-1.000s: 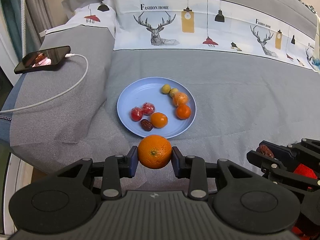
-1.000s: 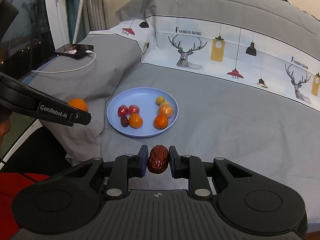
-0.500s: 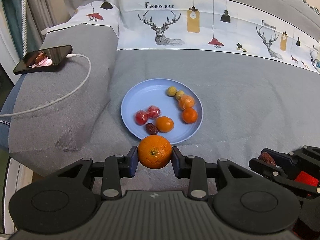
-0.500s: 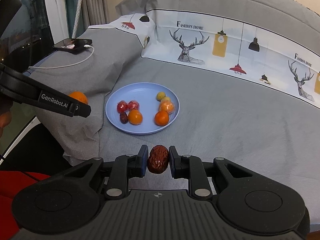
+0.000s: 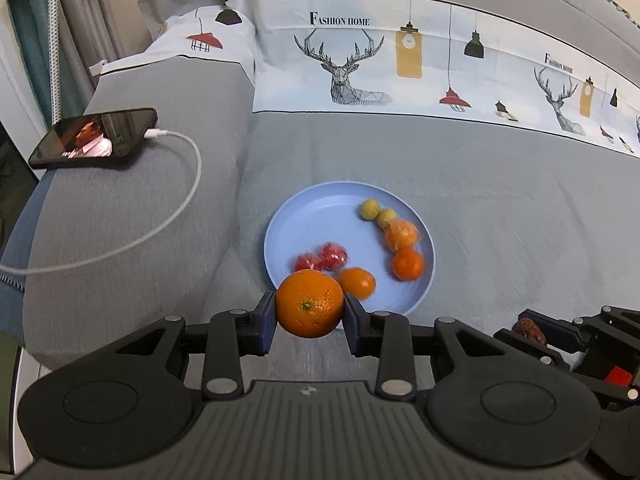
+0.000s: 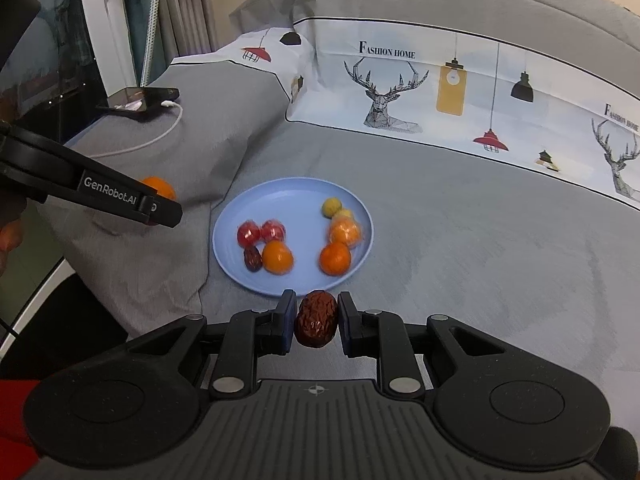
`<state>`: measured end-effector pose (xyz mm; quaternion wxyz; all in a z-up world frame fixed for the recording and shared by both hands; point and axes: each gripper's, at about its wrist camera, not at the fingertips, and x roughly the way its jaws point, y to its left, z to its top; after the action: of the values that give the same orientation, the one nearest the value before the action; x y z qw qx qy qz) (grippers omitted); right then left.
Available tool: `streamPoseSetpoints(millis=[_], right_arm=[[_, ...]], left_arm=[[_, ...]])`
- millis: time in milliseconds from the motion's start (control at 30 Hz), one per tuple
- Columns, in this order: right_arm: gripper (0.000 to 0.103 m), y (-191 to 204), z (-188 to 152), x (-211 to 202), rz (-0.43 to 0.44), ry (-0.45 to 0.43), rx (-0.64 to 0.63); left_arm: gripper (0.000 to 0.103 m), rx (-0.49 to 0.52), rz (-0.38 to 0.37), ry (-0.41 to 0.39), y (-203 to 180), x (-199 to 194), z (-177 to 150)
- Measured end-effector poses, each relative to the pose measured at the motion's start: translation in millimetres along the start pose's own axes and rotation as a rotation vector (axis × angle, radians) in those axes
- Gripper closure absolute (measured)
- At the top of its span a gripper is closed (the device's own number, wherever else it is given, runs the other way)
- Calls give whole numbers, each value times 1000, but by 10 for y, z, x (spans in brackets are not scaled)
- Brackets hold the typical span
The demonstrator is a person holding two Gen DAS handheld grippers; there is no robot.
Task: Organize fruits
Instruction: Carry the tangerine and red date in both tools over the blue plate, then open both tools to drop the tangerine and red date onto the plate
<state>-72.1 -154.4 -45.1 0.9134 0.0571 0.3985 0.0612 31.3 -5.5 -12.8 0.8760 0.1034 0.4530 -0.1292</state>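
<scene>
left tongs [image 5: 310, 316] grip orange [image 5: 310, 304]; right tongs [image 6: 316, 322] grip date [image 6: 316, 318]; plate date [image 6: 253, 258] only in right view

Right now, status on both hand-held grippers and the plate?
Left hand-held gripper clamps orange. Right clamps date. Blue plate ahead, nothing blocking.

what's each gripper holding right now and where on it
Left gripper pinches an orange across its sides. Right gripper pinches a dried red date across its sides.

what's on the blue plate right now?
On the blue plate: two red fruits, one dark date, three orange fruits and two small yellow ones. In the left view the held orange covers the date.
</scene>
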Motion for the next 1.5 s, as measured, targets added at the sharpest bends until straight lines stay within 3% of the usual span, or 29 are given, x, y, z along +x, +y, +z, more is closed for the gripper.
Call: streamPoseSetpoints(millis=[633,1267,1300,1333,1367,1433,1500], right_arm=[[80,-49,431,815,25,23,23],[80,-137,564,1410,33,72,16],[79,-133,568,1435,42,77,11],[79,-130,575,1456,48,80,6],[78,-129,588,1476,49,80,2],[34,-119,616,1507,38,88,-12],[15,-128,612,1448,23,70,-16]], left_arm=[[65,27,3,41,61,728,480],[64,71,11,96,21,1343,647],[63,82,14,90,11,1351,647],[48,93,16,83,1,1354,651],[18,100,16,73,-6,1344,653],[0,99,5,20,-12,1250,638],[1,112,-14,-1,-34,1157,603]])
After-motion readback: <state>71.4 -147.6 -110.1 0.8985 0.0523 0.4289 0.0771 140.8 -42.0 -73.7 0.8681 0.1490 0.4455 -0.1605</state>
